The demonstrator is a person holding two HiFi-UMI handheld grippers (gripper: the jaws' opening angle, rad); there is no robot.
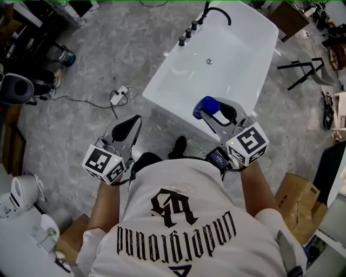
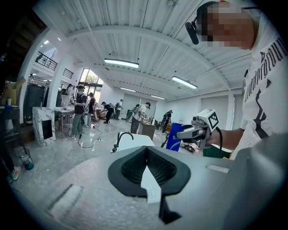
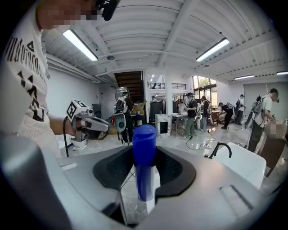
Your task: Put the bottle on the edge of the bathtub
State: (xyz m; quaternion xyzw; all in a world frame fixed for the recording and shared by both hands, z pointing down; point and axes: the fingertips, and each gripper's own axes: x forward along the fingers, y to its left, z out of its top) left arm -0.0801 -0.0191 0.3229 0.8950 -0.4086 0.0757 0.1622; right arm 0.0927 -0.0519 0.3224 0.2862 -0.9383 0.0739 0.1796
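at the bottom of the head view is the person's white t-shirt [image 1: 184, 227] with black print, and a bare forearm runs out from it on each side to a gripper. the left gripper [image 1: 135, 121] sits at the lower left of the frame, pointing up and to the right over the grey floor [image 1: 108, 48]. in its own view the black ribbed pads are drawn together at the tips with nothing between them.

the right gripper [image 1: 219, 114] is right of centre, with its marker cube [image 1: 247, 143] toward the person. its jaws are clamped on the blue bottle [image 1: 206, 106]. in the right gripper view the bottle stands upright between the two black pads, its rounded cap end topmost in that frame. in the head view it lies over the near end of the white bathtub [image 1: 162, 89]; i cannot tell whether it touches the rim.

between the grippers, lower in the frame, a dark shoe [image 1: 180, 146] shows on the floor. a cardboard box [image 1: 294, 200] is at the lower right.

the bathtub runs from the centre to the top of the frame, with a drain [image 1: 209, 61] in its basin. at its far left rim is a row of dark knobs [image 1: 188, 33], and a black curved faucet [image 1: 219, 11] beyond them. left of the tub a white power strip [image 1: 118, 96] with a dark cable lies on the floor. a black stand [image 1: 303, 70] is at the upper right.
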